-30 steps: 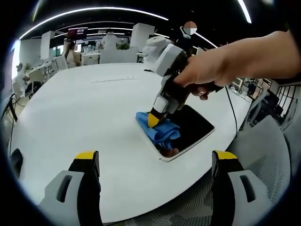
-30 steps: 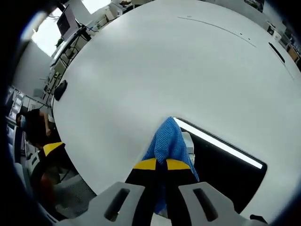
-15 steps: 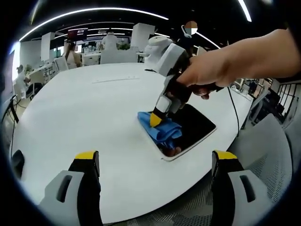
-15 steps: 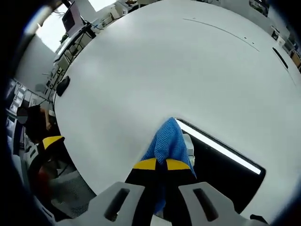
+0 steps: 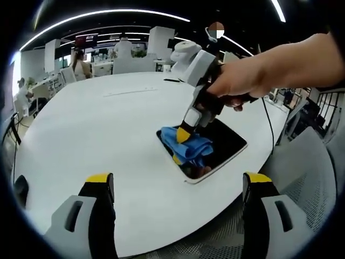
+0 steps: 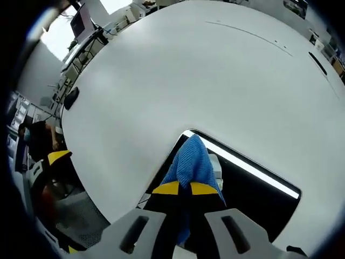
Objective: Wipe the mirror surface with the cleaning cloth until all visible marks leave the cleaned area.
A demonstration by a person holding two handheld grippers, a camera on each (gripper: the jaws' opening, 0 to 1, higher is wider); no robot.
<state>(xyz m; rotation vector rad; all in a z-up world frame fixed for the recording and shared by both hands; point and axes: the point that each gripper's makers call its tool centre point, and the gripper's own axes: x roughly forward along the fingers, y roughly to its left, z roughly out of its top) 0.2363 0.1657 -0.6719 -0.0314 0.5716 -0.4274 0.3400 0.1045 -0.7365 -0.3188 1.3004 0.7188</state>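
Observation:
A dark rectangular mirror (image 5: 223,143) with a white frame lies flat near the round table's edge. A blue cleaning cloth (image 5: 188,148) rests on its left part. In the left gripper view a hand holds my right gripper (image 5: 183,136), yellow-tipped and shut on the cloth, pressing it onto the glass. In the right gripper view the right gripper (image 6: 180,189) has jaws closed with the blue cloth (image 6: 191,159) bunched between them over the mirror (image 6: 248,186). My left gripper (image 5: 178,183) hangs open in front of the table, well short of the mirror.
The white round table (image 5: 97,118) spreads wide to the left and back. A mesh chair (image 5: 307,178) stands at the right. Desks and people fill the office behind. A dark small object (image 6: 70,100) sits near the table's far edge.
The right gripper has slid the cloth a little further onto the mirror, away from its left corner. The left gripper has stayed in place.

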